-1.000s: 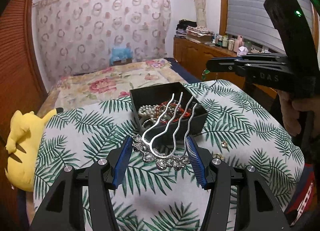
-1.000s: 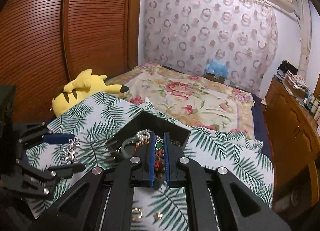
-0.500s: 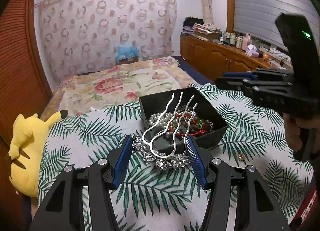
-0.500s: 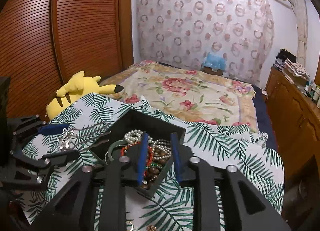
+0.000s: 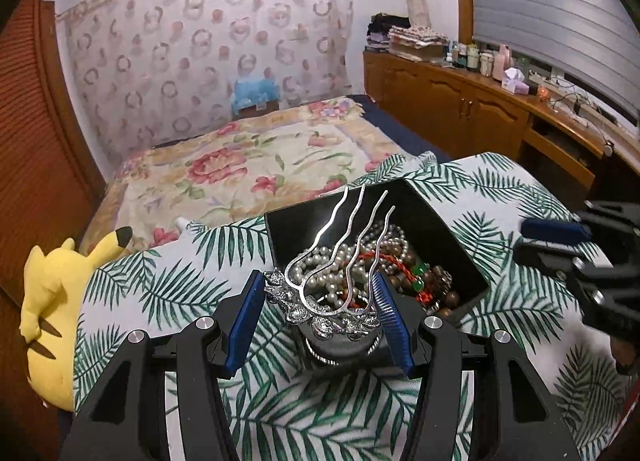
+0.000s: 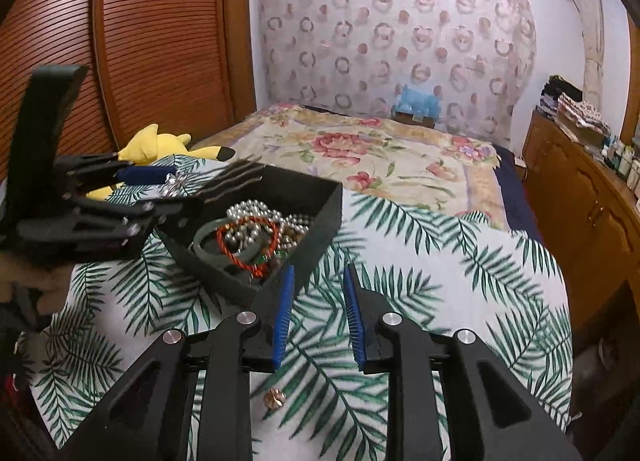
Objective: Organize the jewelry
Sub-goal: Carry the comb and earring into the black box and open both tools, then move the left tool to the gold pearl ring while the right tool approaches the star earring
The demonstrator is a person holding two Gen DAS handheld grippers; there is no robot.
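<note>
My left gripper (image 5: 318, 281) is shut on a silver hair comb (image 5: 340, 245), gripping its ornate base, prongs pointing away over the black jewelry box (image 5: 432, 217). The box holds pearls (image 5: 332, 265), a red cord bracelet (image 6: 248, 237), a green bangle (image 6: 208, 237) and beads. My right gripper (image 6: 319, 273) is open with nothing between its blue pads, low over the palm-leaf cloth just by the box's (image 6: 316, 217) near corner. In the right wrist view the left gripper (image 6: 160, 193) and comb (image 6: 236, 177) hang over the box's left edge.
A small gold piece (image 6: 275, 398) lies on the cloth below the right gripper. A yellow plush toy (image 5: 52, 309) lies at the table's left edge. Behind are a floral bed (image 5: 248, 165) and a wooden cabinet (image 5: 460, 109) on the right.
My right gripper opened and let go of the beaded piece, then dropped beside the box's corner. My left gripper carried the comb closer, over the box.
</note>
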